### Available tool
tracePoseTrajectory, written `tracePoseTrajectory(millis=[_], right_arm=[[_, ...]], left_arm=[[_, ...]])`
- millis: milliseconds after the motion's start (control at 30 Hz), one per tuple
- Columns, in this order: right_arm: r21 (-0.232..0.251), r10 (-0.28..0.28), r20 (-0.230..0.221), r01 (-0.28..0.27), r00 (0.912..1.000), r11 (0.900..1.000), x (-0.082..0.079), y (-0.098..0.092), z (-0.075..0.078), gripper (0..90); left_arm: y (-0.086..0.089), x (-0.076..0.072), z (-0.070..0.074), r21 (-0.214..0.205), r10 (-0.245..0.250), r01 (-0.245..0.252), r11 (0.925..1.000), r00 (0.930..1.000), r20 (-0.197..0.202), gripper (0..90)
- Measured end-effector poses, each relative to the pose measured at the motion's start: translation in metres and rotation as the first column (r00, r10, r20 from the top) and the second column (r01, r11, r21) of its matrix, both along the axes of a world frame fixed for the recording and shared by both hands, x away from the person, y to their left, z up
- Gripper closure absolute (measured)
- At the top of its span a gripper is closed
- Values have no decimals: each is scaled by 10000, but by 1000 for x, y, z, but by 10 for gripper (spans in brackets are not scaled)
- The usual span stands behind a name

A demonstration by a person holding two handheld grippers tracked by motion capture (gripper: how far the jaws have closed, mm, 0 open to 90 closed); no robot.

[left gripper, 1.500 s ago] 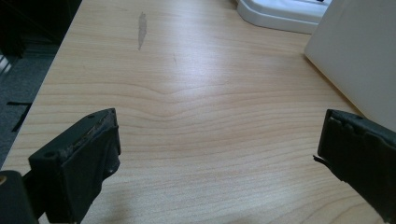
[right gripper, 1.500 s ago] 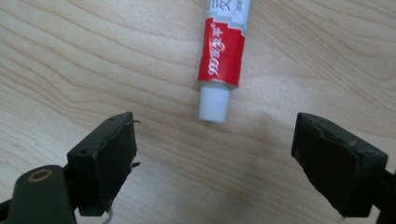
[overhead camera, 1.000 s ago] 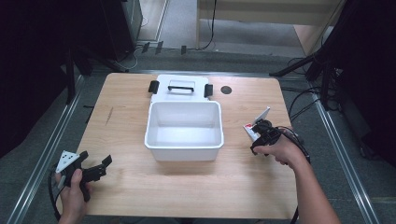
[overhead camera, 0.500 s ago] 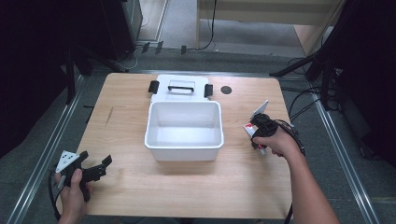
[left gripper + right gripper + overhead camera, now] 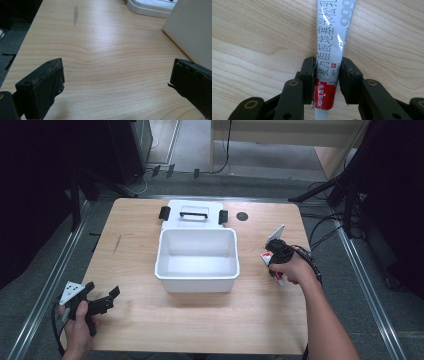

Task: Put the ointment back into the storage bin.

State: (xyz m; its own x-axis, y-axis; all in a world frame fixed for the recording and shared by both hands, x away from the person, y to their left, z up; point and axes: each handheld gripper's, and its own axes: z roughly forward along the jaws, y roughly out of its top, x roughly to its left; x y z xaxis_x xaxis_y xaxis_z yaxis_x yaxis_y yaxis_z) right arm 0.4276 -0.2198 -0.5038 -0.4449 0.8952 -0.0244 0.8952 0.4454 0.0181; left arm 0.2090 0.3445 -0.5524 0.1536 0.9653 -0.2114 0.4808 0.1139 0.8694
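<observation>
A white and red ointment tube [image 5: 334, 37] with printed lettering lies on the wooden table [image 5: 140, 330] at the right, also seen under the hand as the tube [image 5: 280, 279]. My right gripper [image 5: 327, 72] has just been closing and its pads now press both sides of the tube near the red end. In the high view the right gripper [image 5: 274, 256] points down at the table, right of the white bin [image 5: 197, 282]. My left gripper [image 5: 107, 297] rests at the table's near left corner, jaws wide apart. Nothing is between the left gripper [image 5: 116, 80] jaws but bare wood.
The empty open white bin stands mid-table. Its lid [image 5: 195, 212], with a black handle and two black latches, lies just behind it. A small dark round spot [image 5: 242, 216] is at the back right. Cables and metal rails run along the table's sides.
The right gripper shifted slightly over the tube and its jaws closed on it. The left gripper stayed where it was.
</observation>
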Motion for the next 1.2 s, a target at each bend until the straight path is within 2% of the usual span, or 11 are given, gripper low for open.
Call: tracePoseTrajectory(millis=[233,433,600,800,1000,1200], right_arm=[[128,30,-120,-29,9999,9999,0,-1,1,712],[174,248,74,-250,9997,9995,0,-4,3,715],[465,385,270,-397,9989,9981,-1,-4,16,716],[580,704,563,-736,9959,9956,-2,3,34,715],[662,872,578,-909,9945,9937,-2,14,46,715],[814,1018,793,-1082,9916,9908,1,22,59,715]], left_arm=[[0,0,0,8,5,-5,10000,10000,2,0],[0,0,0,-8,16,-16,10000,10000,-13,0],[0,0,0,-25,27,-27,10000,10000,-22,0],[0,0,0,-25,36,-36,10000,10000,-22,0],[0,0,0,-27,31,-31,10000,10000,4,0],[0,0,0,-21,15,-15,10000,10000,2,0]])
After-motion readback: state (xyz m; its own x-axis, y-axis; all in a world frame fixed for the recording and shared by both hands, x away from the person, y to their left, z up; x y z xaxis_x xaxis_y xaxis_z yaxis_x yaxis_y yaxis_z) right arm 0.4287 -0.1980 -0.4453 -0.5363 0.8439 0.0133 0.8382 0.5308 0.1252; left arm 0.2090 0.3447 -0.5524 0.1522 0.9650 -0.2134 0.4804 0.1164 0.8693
